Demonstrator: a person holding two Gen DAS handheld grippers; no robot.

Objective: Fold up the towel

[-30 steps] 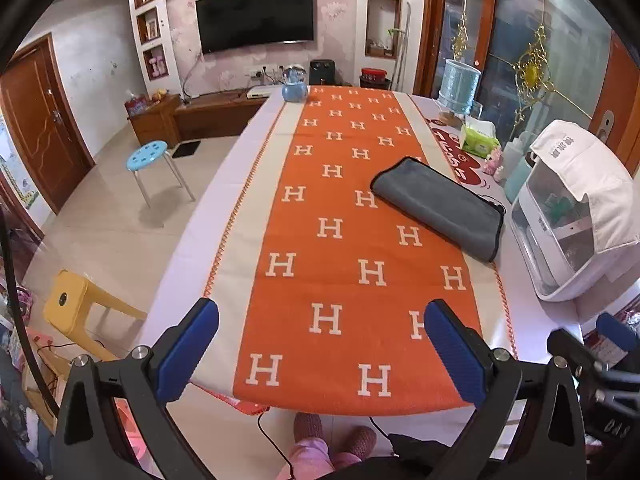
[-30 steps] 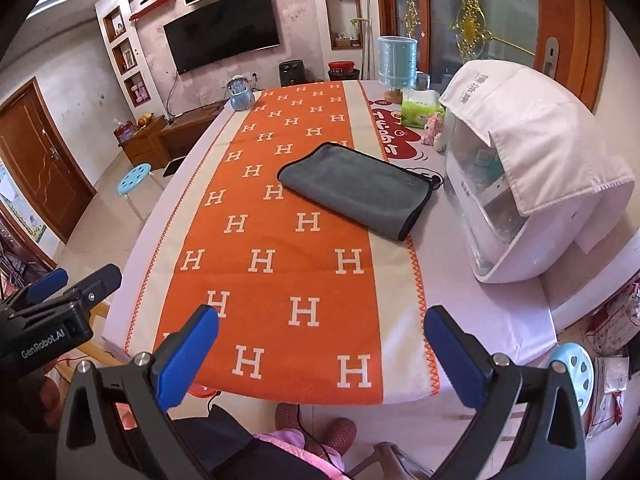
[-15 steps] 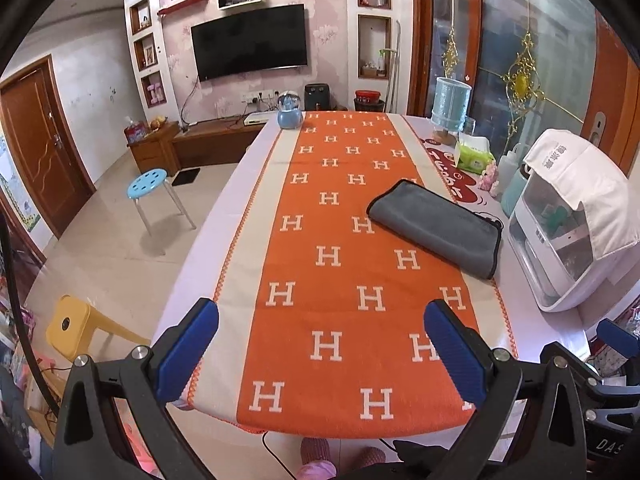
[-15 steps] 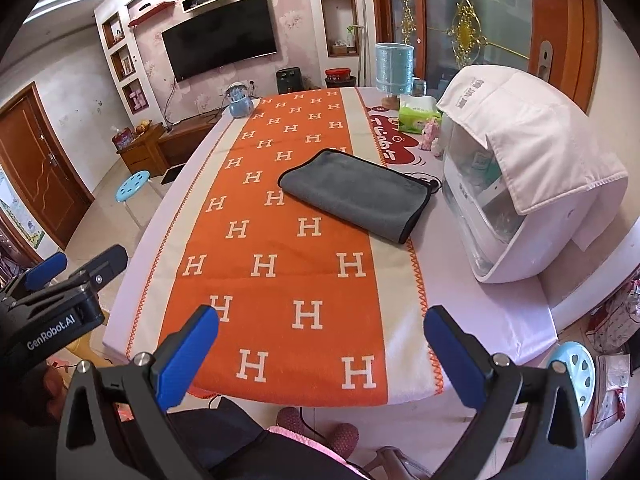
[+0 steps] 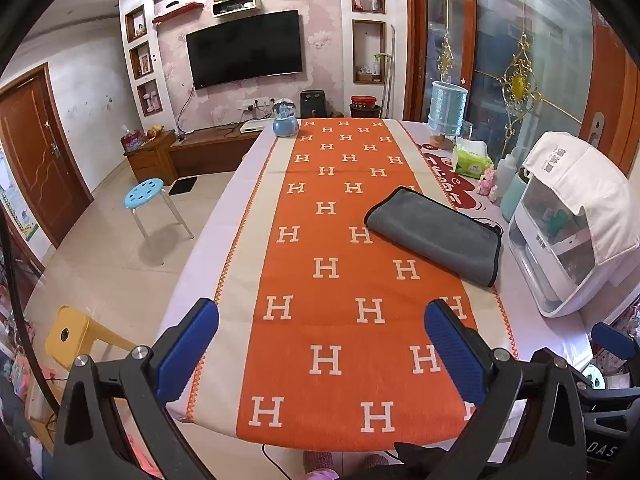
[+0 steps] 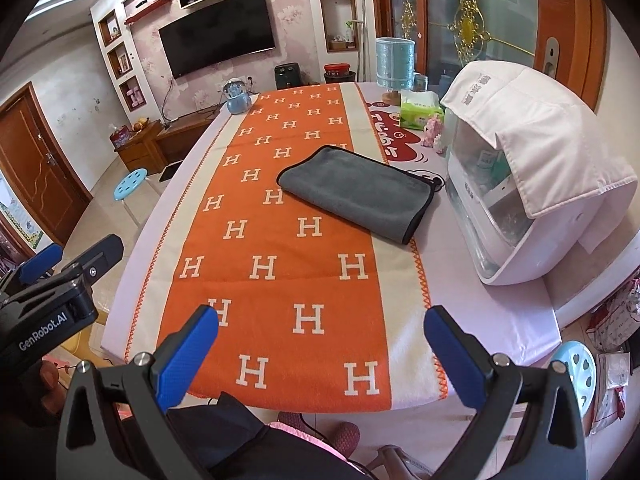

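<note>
A grey towel (image 5: 436, 234) with a dark border lies folded flat on the right side of the orange H-patterned runner (image 5: 340, 272); it also shows in the right wrist view (image 6: 356, 192). My left gripper (image 5: 322, 344) is open and empty, held above the table's near end, well short of the towel. My right gripper (image 6: 320, 350) is open and empty, also above the near end. The left gripper's body (image 6: 52, 304) shows at the left of the right wrist view.
A white appliance under a white cloth (image 6: 524, 168) stands at the table's right edge beside the towel. A tissue pack (image 6: 420, 114), blue cylinder (image 6: 394, 64) and blue globe (image 6: 236, 98) stand further back. Stools (image 5: 148, 200) stand on the floor at left.
Both grippers have risen and pulled back a little from the table, so more of the room shows. The towel has not moved. Both grippers stay open.
</note>
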